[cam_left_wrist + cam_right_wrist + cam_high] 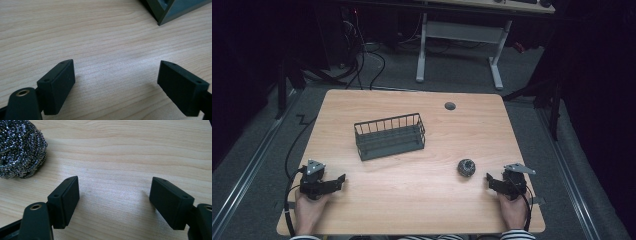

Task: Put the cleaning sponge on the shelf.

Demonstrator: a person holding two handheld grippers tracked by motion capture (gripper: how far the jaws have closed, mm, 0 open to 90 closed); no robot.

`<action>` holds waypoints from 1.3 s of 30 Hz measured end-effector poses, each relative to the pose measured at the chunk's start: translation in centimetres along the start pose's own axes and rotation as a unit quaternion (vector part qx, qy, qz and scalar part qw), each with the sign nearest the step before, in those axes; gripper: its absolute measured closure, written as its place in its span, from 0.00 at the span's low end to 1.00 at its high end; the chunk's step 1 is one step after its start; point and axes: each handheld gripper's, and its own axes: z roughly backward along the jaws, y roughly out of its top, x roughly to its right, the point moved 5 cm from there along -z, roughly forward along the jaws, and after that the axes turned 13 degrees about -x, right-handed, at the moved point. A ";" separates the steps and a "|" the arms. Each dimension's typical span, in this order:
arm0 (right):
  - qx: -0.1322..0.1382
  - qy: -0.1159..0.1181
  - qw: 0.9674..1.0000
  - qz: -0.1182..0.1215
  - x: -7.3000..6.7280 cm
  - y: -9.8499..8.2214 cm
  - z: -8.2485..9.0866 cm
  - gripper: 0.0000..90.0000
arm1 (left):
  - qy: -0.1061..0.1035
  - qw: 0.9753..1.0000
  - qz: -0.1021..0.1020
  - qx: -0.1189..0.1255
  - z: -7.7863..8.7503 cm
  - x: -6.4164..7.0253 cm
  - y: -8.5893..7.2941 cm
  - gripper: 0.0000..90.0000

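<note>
Left gripper: my jaws spread wide, nothing between, resting on table.
Right gripper: jaws apart, empty, near steel scourer.
Wire basket: mid-table, well apart from both.

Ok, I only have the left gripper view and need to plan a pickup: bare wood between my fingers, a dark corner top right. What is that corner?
Observer: A dark wire basket, nothing in it, mid-table.
Operator: Anything to pick up?
Observer: A steel-wool scrubber, resting on the table right of the basket.
Operator: Which gripper is nearer?
Observer: The right gripper, open, just beside the scrubber, not touching.
</note>
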 end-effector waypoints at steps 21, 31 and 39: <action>0.001 0.000 1.000 0.001 -0.1 0.0 0.0 0.28 | -0.006 1.000 0.003 0.009 0.2 -0.1 0.1 0.26; 0.003 0.001 1.000 0.003 -0.1 0.0 0.0 0.28 | -0.032 0.999 0.015 0.028 1.6 0.1 0.8 0.26; 0.003 0.002 1.000 0.003 -0.1 0.0 0.0 0.29 | -0.058 0.997 0.015 0.039 3.4 0.8 2.5 0.28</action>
